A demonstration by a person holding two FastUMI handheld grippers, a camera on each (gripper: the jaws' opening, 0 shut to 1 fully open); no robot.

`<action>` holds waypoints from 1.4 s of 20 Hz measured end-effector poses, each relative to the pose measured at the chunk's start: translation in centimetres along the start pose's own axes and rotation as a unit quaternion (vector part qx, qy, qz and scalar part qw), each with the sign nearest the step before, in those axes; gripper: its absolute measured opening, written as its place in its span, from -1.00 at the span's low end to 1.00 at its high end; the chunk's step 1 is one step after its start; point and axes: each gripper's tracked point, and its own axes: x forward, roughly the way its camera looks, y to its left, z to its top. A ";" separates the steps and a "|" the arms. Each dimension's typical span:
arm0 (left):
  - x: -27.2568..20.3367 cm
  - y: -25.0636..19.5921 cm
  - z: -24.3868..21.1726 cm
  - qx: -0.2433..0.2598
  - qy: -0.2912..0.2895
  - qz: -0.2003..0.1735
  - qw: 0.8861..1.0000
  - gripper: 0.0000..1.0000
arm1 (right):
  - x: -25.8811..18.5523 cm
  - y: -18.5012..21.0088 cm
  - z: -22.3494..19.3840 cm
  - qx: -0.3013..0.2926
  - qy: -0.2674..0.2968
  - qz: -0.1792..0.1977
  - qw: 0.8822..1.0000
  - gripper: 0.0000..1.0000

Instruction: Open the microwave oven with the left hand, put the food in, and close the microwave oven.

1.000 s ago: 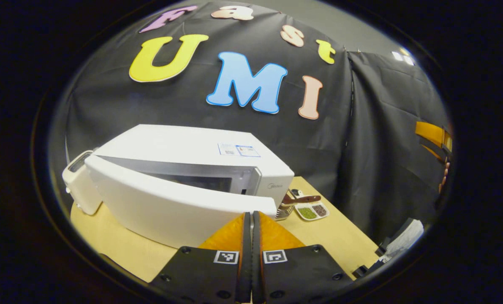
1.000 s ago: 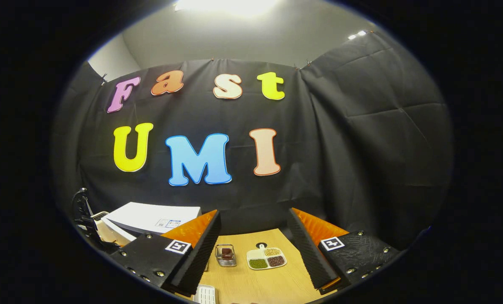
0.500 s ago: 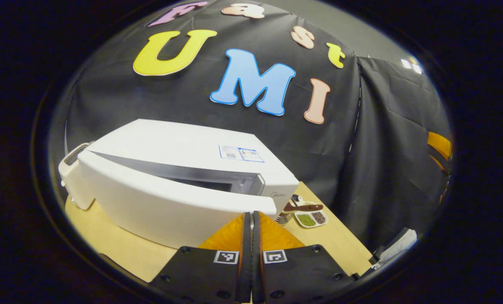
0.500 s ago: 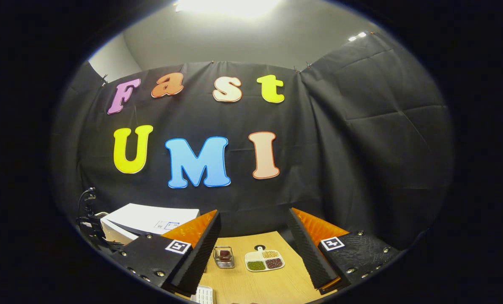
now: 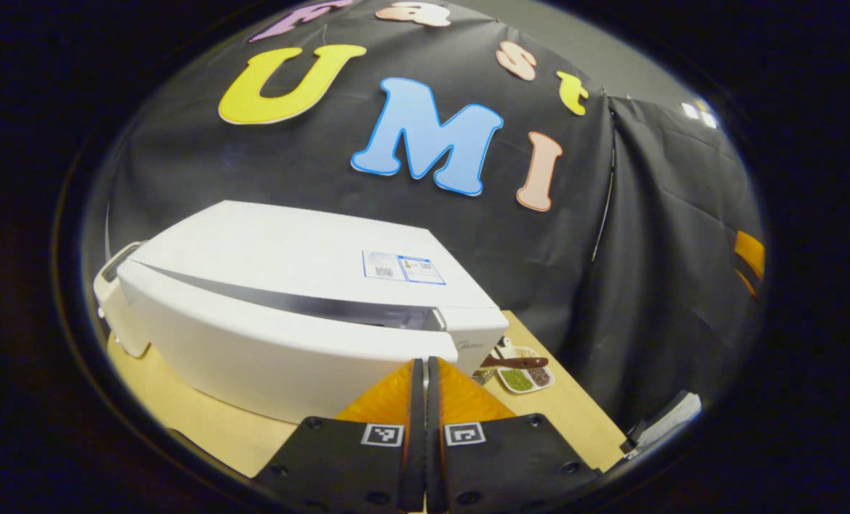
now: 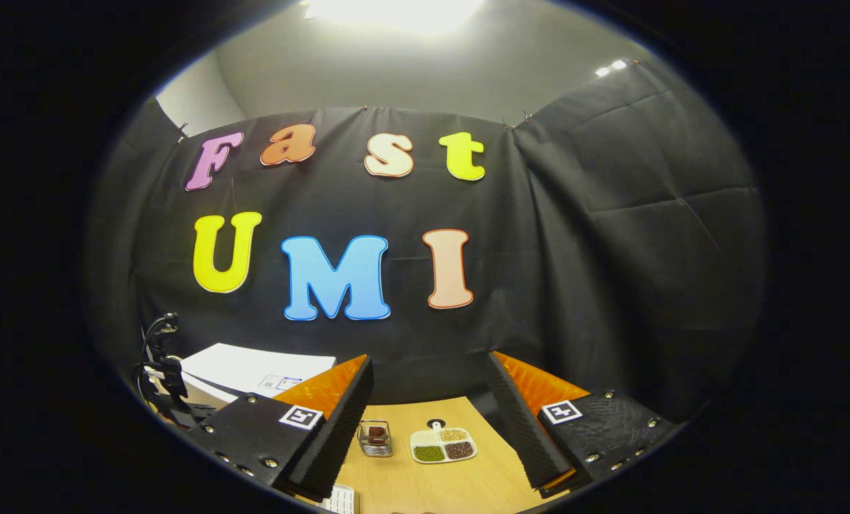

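The pale wooden surface [image 5: 553,414] carries everything here, and the biggest thing on it is the white box-shaped microwave oven [image 5: 282,257], standing at the left of the surface in the left gripper view. Its wide white curved door [image 5: 275,350] is nearly home: only a thin dark slit shows along its top edge, so the closing step looks to be in hand, with the food judged to be inside, though the cavity is hidden. The left tongs [image 5: 420,371] are pressed together, pinching nothing, their tips against or just beside the door's free edge near the control side. The right tongs [image 6: 428,396] hang spread and empty, well apart from the oven, above the surface. Farther back on the surface lie a white divided dish of green and brown grains [image 6: 442,445] and, just beside it, a small wire-sided glass cup with something dark in it [image 6: 375,437]. The next move calls for a steady push straight into the door's edge until the slit closes and the latch catches, without sliding the oven.
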 end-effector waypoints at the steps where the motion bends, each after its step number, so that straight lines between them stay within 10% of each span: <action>1: 0.3 0.1 0.1 0.000 0.001 0.002 1.000 -0.86 | 0.1 -0.1 -0.1 0.001 0.001 -0.002 1.000 0.92; 28: 2.8 0.9 1.5 0.051 0.003 0.040 0.998 -0.86 | 0.7 -0.2 -0.8 -0.009 0.008 -0.004 1.000 0.92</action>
